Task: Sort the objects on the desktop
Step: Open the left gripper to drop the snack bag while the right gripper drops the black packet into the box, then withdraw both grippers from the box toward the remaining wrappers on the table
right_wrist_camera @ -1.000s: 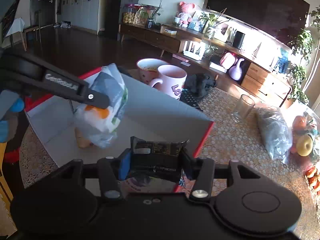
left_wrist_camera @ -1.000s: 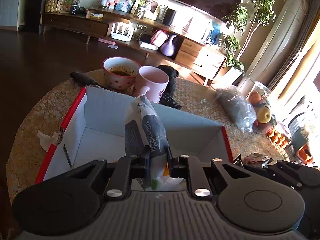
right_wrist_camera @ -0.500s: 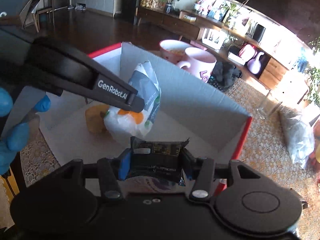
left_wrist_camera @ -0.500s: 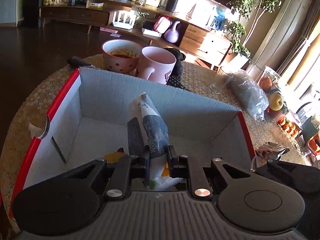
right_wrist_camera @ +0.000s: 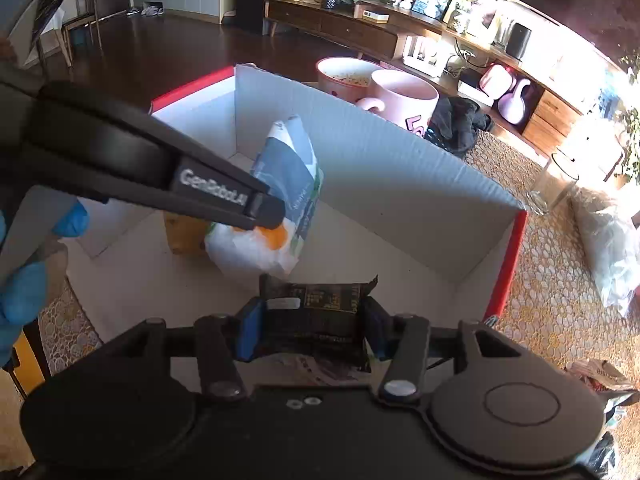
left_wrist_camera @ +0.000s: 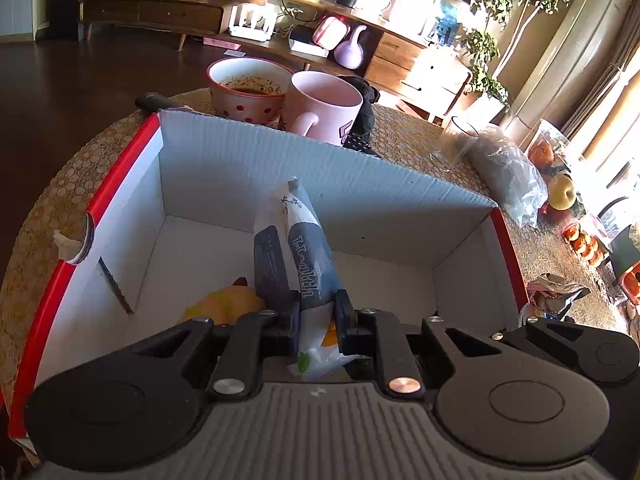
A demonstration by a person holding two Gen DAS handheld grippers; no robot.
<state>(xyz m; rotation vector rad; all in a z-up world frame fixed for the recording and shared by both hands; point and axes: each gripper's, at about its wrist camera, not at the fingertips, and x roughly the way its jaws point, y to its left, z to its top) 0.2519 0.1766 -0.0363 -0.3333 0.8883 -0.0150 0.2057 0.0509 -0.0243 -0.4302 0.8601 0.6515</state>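
A white cardboard box with red outer sides [left_wrist_camera: 240, 168] [right_wrist_camera: 400, 168] sits on the round table. My left gripper [left_wrist_camera: 318, 320] is shut on a white and grey-blue snack bag [left_wrist_camera: 308, 256] [right_wrist_camera: 288, 184], held low inside the box. In the right wrist view the left gripper [right_wrist_camera: 264, 210] reaches in from the left, pinching that bag above the box floor. My right gripper [right_wrist_camera: 310, 324] is shut on a dark snack packet [right_wrist_camera: 316, 312], held over the box's near edge. A yellow packet [left_wrist_camera: 224, 304] [right_wrist_camera: 182, 232] lies on the box floor.
Behind the box stand a dotted bowl with noodles [left_wrist_camera: 248, 88], a pink mug [left_wrist_camera: 324, 104], a dark cloth [right_wrist_camera: 460, 120] and a glass [right_wrist_camera: 554, 184]. A clear plastic bag [left_wrist_camera: 508, 180] and fruit [left_wrist_camera: 560, 192] lie at the right. A blue-gloved hand [right_wrist_camera: 24, 292] holds the left gripper.
Both grippers have sunk and moved forward toward the box with their packets. The snack bag now hangs inside the box beside the yellow packet.
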